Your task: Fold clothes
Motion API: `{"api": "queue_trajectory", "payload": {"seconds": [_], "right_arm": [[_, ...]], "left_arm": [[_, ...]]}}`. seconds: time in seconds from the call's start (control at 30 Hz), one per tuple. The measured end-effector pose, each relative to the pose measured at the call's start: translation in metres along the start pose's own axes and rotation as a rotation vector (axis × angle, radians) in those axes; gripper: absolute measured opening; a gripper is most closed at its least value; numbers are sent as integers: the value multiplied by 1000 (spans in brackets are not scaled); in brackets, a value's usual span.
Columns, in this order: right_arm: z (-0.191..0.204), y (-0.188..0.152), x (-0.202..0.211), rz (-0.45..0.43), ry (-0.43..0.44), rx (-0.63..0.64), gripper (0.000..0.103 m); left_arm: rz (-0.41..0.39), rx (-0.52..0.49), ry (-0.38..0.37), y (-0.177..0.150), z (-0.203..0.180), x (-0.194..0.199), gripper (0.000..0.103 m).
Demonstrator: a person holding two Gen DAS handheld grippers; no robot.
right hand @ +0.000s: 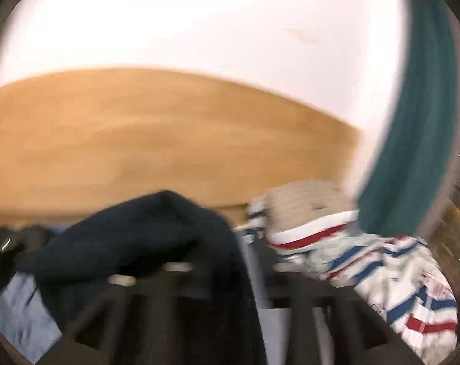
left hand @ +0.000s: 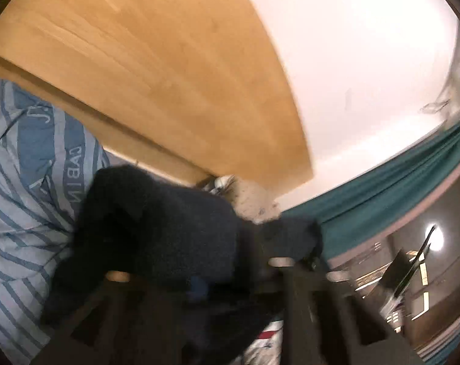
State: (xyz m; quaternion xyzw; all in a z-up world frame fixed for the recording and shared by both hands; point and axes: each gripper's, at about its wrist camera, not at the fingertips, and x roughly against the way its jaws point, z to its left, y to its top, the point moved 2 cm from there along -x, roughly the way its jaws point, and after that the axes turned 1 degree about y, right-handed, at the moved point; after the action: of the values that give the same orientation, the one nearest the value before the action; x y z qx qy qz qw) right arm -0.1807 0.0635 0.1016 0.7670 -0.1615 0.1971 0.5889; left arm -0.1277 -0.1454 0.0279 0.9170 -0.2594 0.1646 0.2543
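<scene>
- Both wrist views are smeared by motion blur, so fine detail is lost.
- In the left wrist view a dark navy knitted garment (left hand: 157, 228) lies bunched across the middle, draped over the dark fingers of the left gripper (left hand: 196, 270).
- The left gripper's jaws stand spread, one pale fingertip (left hand: 118, 275) to the left and another to the right; dark cloth hangs between them, but no pad can be seen pressing on it.
- To the left of the navy garment lies a blue-and-white striped duvet (left hand: 26, 182) with printed lettering.
- Behind the garment rises a light wooden headboard (left hand: 157, 70), and above it a white wall (left hand: 366, 60).
- A teal curtain (left hand: 391, 188) runs along the right, next to a dark window with reflected lights.
- A beige knitted piece (left hand: 254, 203) sits just behind the navy garment, at the foot of the headboard.
- In the right wrist view the same navy garment (right hand: 132, 243) hangs over the left half of the right gripper (right hand: 226, 269).
- The right gripper's jaws are also spread, with cloth falling between them; no pinch is visible.
- To the right lies a white garment with red and blue stripes (right hand: 382, 276), touching the beige piece (right hand: 309, 203) behind it.
- The headboard (right hand: 169, 140) and teal curtain (right hand: 418, 137) fill the background.
</scene>
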Motion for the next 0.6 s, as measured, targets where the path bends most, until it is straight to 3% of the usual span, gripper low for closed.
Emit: {"api": "queue_trajectory", "payload": {"seconds": [0.03,0.13,0.23,0.37,0.47,0.6], "right_arm": [[-8,-2,-11,45,0,-13,82],[-24,-46,-28,144,140,-68,78],[-26,-107,-39,265,256,-68,78],[-8,-206,-48,470,439,10,76],[24,-248,-55,514,484,97,75],[44,-246,-62,471,432,114,75]], "left_arm": [[15,2,25,-5,4,-8,90],[61,12,110,-22,21,-32,90],[127,47,251,-55,74,-41,90],[194,191,373,-110,153,-34,90],[196,278,414,-149,187,-13,90],[169,370,439,-170,216,0,90]]}}
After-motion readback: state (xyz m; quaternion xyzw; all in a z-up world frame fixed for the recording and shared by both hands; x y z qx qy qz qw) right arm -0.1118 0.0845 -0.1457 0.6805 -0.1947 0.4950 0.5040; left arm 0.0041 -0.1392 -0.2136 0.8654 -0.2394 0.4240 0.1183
